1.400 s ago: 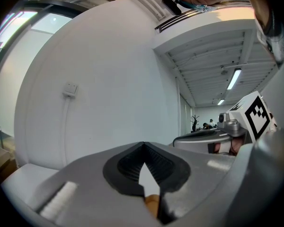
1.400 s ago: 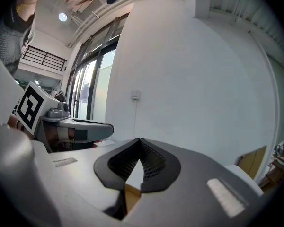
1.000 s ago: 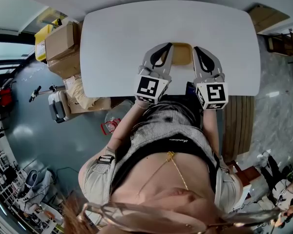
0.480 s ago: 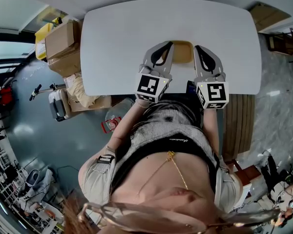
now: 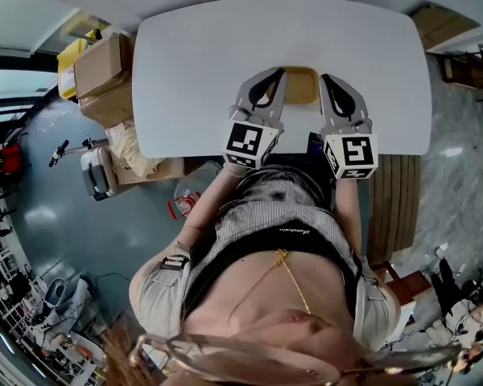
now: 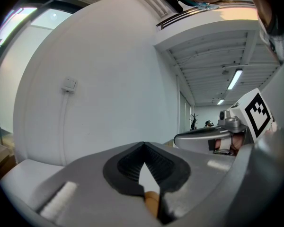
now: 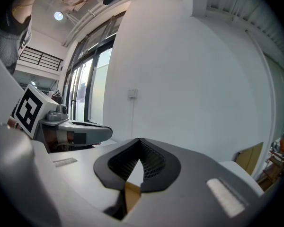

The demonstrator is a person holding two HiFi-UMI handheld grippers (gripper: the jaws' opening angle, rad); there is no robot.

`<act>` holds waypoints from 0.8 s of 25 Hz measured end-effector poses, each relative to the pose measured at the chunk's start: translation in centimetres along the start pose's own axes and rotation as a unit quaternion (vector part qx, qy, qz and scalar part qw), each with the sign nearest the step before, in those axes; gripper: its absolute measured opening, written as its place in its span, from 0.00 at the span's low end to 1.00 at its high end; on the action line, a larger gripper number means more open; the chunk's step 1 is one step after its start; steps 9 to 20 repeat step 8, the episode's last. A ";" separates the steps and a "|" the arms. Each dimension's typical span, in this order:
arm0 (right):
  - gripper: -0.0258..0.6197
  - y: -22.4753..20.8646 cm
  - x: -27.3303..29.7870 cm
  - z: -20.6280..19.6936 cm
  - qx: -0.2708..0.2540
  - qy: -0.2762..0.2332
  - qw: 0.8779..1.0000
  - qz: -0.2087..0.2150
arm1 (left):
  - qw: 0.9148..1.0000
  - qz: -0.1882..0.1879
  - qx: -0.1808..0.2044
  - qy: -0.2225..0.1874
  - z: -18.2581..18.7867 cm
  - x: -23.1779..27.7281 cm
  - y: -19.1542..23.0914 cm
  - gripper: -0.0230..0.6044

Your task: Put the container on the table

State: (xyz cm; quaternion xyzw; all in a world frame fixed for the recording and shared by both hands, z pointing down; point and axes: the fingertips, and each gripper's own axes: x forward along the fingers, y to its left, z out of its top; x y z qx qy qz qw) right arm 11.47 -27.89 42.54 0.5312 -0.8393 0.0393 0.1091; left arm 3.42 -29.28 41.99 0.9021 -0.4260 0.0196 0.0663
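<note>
Since nothing moved, left tongs (image 5: pixel 277 76) and right tongs (image 5: pixel 325 81) clamp container (image 5: pixel 300 88).

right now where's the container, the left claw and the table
container (image 5: pixel 300 87) head view, tan floor
left claw (image 5: pixel 276 75) head view, tips shut on container's edge
table (image 5: pixel 217 47) head view, bare white top

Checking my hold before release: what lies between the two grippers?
The tan container, seen in the head view over the white table; the left gripper and right gripper are each shut on one side of it.
</note>
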 end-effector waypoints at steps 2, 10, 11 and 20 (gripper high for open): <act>0.08 -0.1 -0.1 0.0 0.002 0.001 1.000 0.000 | 1.000 0.000 -0.001 0.001 -0.1 0.1 -0.1 0.04; 0.08 -0.3 0.5 -0.2 0.004 0.004 1.000 0.002 | 1.000 0.003 -0.001 0.006 -0.3 0.5 0.4 0.04; 0.08 -0.3 0.5 -0.2 0.004 0.004 1.000 0.002 | 1.000 0.003 -0.001 0.006 -0.3 0.5 0.4 0.04; 0.08 -0.3 0.5 -0.2 0.004 0.004 1.000 0.002 | 1.000 0.003 -0.001 0.006 -0.3 0.5 0.4 0.04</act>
